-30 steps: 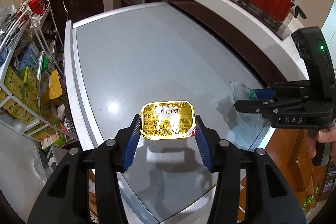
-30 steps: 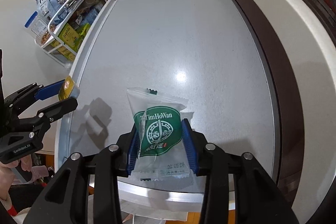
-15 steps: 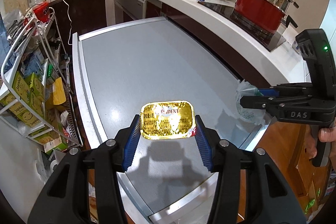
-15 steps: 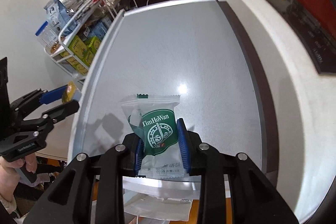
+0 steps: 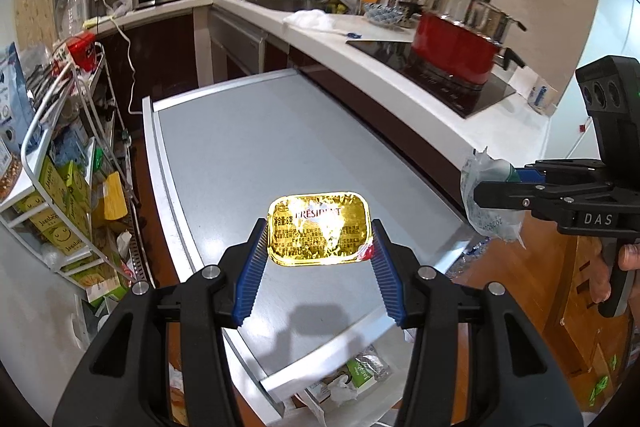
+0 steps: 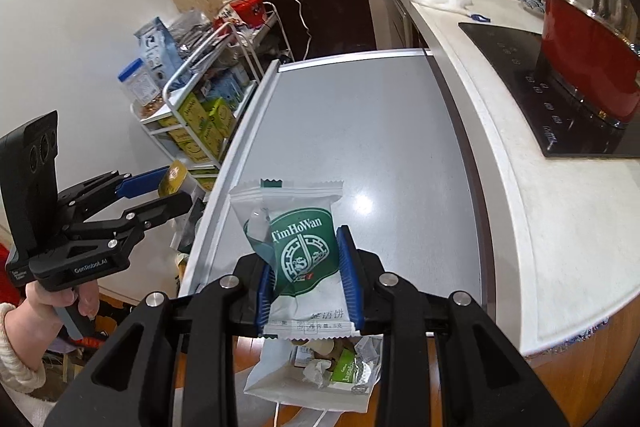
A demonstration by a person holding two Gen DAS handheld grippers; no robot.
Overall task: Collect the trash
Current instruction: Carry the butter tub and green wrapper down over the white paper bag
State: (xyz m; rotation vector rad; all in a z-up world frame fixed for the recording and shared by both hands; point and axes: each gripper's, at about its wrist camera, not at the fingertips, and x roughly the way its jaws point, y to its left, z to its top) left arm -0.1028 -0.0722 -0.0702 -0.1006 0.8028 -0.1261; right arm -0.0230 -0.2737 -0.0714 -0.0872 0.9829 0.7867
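Observation:
My left gripper (image 5: 318, 239) is shut on a gold foil butter packet (image 5: 319, 228) and holds it above the near end of the grey table (image 5: 248, 147). My right gripper (image 6: 308, 259) is shut on a green and white snack wrapper (image 6: 298, 247), held above the table's near edge. Below it hangs a white trash bag (image 6: 316, 375) with several wrappers inside. The right gripper with its wrapper also shows in the left wrist view (image 5: 486, 193). The left gripper shows in the right wrist view (image 6: 160, 191).
A wire rack (image 5: 60, 187) of yellow-green boxes stands left of the table. A white counter (image 6: 520, 187) with a cooktop and a red pot (image 6: 588, 67) runs along the right. The trash bag also shows under the table edge (image 5: 352, 379).
Both grippers have risen and drawn back toward the table's near edge with their items still held. The trash bag below has come into view.

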